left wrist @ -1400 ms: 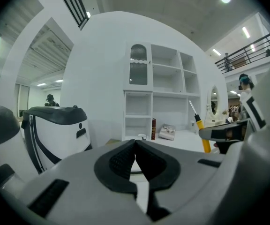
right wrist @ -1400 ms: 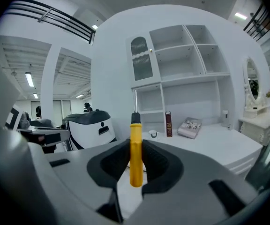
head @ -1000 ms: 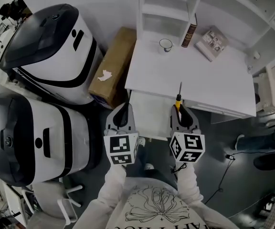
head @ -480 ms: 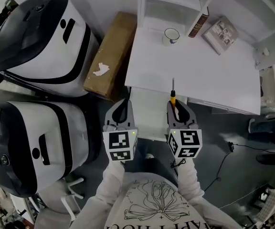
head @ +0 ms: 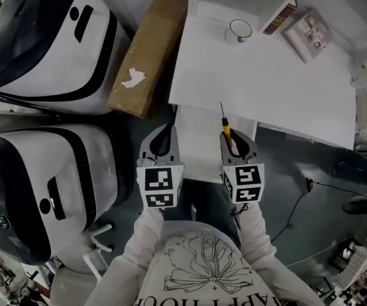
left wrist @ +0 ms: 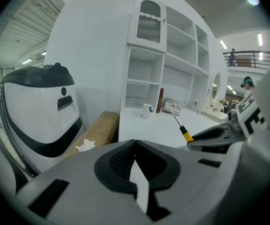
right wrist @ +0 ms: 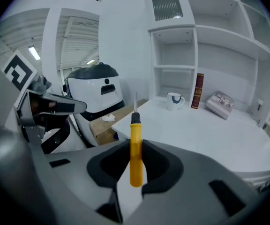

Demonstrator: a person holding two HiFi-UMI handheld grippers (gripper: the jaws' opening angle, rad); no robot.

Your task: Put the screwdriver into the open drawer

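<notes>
One screwdriver (right wrist: 135, 150) between the right tongs (right wrist: 136, 143) (shaft forward)

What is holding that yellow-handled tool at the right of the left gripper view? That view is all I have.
Observer: The right gripper; its fingers are shut on the yellow handle of the screwdriver, with the shaft pointing forward.
Operator: Is the drawer open?
Observer: Yes. The head view shows a white drawer pulled out under the front edge of the desk, ahead of both grippers.
Operator: Is the screwdriver over it?
Observer: Seen from above, its handle lies over the drawer and its tip crosses the desk's edge. How high it is cannot be told.
</notes>
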